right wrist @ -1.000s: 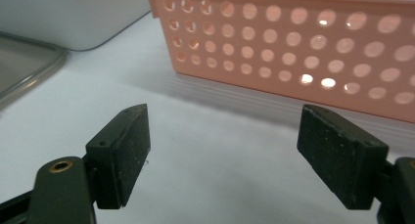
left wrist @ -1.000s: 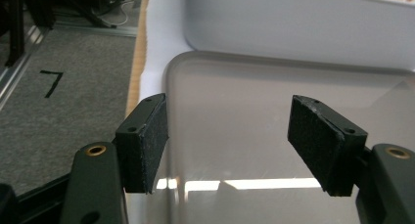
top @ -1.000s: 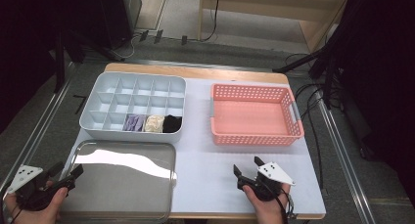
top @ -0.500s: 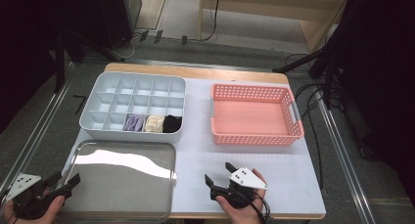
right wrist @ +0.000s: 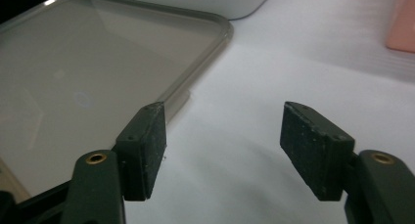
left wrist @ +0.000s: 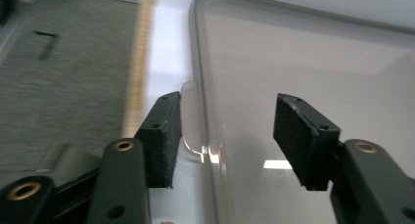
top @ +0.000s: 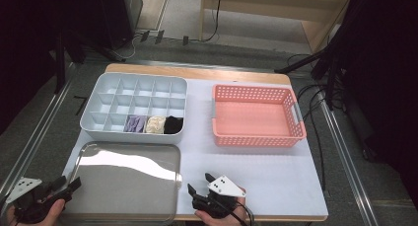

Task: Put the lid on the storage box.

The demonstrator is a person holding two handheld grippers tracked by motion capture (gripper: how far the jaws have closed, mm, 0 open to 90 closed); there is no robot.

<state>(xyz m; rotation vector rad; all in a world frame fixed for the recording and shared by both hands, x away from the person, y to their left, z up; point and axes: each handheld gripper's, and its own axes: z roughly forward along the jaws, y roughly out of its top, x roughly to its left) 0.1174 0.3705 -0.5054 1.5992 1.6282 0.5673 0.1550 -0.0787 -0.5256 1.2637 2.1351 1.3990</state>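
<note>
A clear lid [top: 125, 179] lies flat on the front left of the table. My left gripper [top: 66, 184] sits at its left edge. In the left gripper view its jaws [left wrist: 232, 136] straddle the lid's rim and small tab [left wrist: 193, 121]; they have just been closing, and the pads stand apart from the rim. My right gripper [top: 199, 182] is beside the lid's right edge. Its jaws [right wrist: 230, 148] have just been closing too, over bare white table, with the lid [right wrist: 98, 77] against the left pad's outer side.
A grey divided box [top: 98, 95] stands behind the lid, with purple [top: 134, 123], cream [top: 155, 124] and black [top: 172, 124] rolled cloths in its front row. A pink basket [top: 256, 117] stands at the back right. The table's front edge runs just below both grippers.
My right gripper has moved left along the front of the table to the lid's right edge. The left gripper has barely shifted. Both pairs of jaws are narrower than before.
</note>
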